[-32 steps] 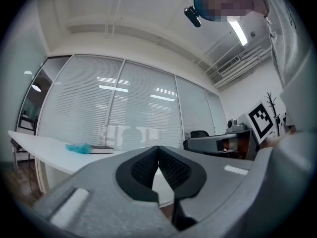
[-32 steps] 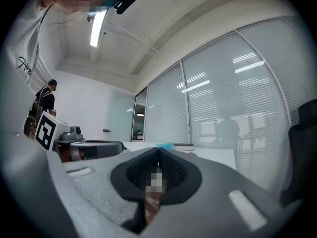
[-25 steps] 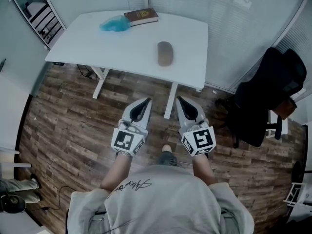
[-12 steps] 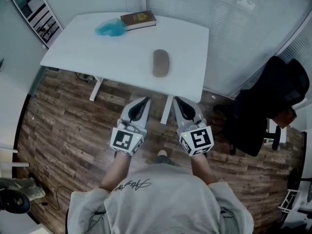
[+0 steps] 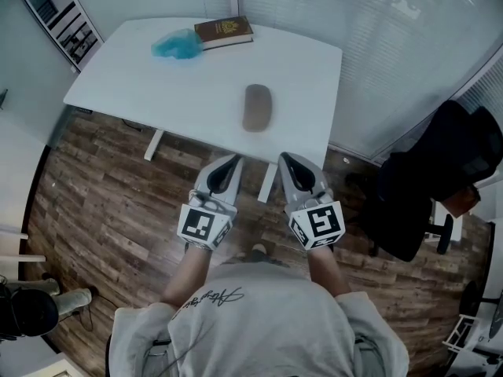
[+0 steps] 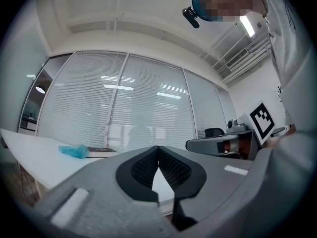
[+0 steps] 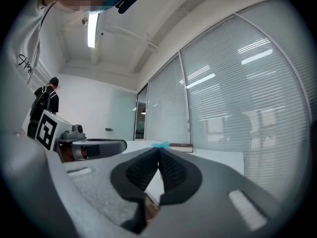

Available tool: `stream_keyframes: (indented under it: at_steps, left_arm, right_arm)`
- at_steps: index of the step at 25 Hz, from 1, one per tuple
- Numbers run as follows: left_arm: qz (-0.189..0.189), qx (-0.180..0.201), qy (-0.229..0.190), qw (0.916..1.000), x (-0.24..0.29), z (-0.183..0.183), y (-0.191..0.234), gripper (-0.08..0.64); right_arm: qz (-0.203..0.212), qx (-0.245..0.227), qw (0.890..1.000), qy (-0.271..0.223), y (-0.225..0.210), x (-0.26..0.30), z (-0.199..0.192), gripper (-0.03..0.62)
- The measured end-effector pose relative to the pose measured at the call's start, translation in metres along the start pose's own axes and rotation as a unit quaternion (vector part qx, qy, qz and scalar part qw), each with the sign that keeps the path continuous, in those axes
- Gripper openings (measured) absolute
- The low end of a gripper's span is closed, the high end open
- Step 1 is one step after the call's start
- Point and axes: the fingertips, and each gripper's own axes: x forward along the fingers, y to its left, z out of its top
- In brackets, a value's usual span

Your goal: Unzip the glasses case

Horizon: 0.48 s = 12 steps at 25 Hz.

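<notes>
On the white table (image 5: 306, 61): the glasses case (image 5: 257, 107) lay flat toward the near edge, its long side running away from you. It sat well apart from the book (image 5: 224, 31) and the blue cloth (image 5: 174, 45), which lay just beside each other at the far edge.
Left gripper (image 5: 234, 162): you held it out in front of your chest, over the wooden floor (image 5: 102, 210) and short of the table's near edge. Its jaws were pressed together with nothing between them.
Right gripper (image 5: 284, 159): you held it just beside the left one, pointed the same way, and it was likewise clenched and empty.
Gap to the case: neither gripper touched the case or the table. The case lay beyond both tips, roughly between the lines they pointed along.
Step in hand: by my reading this was the approach, and the unzipping had not begun. The zip pull was too small to make out.
Next move: you would need to spread both sets of jaws, steady the body of the case with one gripper and pinch the zip pull with the other.
Risk: the case lay loose on a smooth top, so it would likely slide if you tugged the zip without that hold.
</notes>
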Motion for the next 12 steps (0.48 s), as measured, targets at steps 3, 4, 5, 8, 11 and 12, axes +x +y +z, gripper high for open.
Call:
stream_keyframes:
  at_steps: [3,4,5,8,11,12]
  left_arm:
    - [0.001,0.003,0.002,1.0,0.0027,0.0024,0.0008,0.009]
    - [0.002,0.004,0.003,1.0,0.0029,0.0034,0.0012,0.009]
    - [0.002,0.004,0.003,1.0,0.0032,0.0031,0.0019,0.009]
    - [0.005,-0.001,0.006,1.0,0.006,0.001,0.0048,0.009]
    - [0.007,-0.003,0.008,0.9999,0.0089,-0.0007,0.0061,0.009]
    - [0.008,-0.002,0.009,0.9999,0.0095,-0.0003,0.0057,0.009]
  right_arm:
    - [0.001,0.001,1.0,0.001,-0.0012,0.0021,-0.0009,0.002]
    - [0.002,0.001,1.0,0.002,-0.001,0.0025,-0.0015,0.003]
    - [0.003,0.002,1.0,0.002,-0.0008,0.003,-0.0019,0.002]
    - [0.004,0.003,1.0,0.001,-0.0022,0.0054,-0.0021,0.002]
    - [0.006,0.002,1.0,0.001,-0.0031,0.0074,-0.0015,0.002]
    - [0.008,0.001,1.0,0.001,-0.0029,0.0072,-0.0012,0.002]
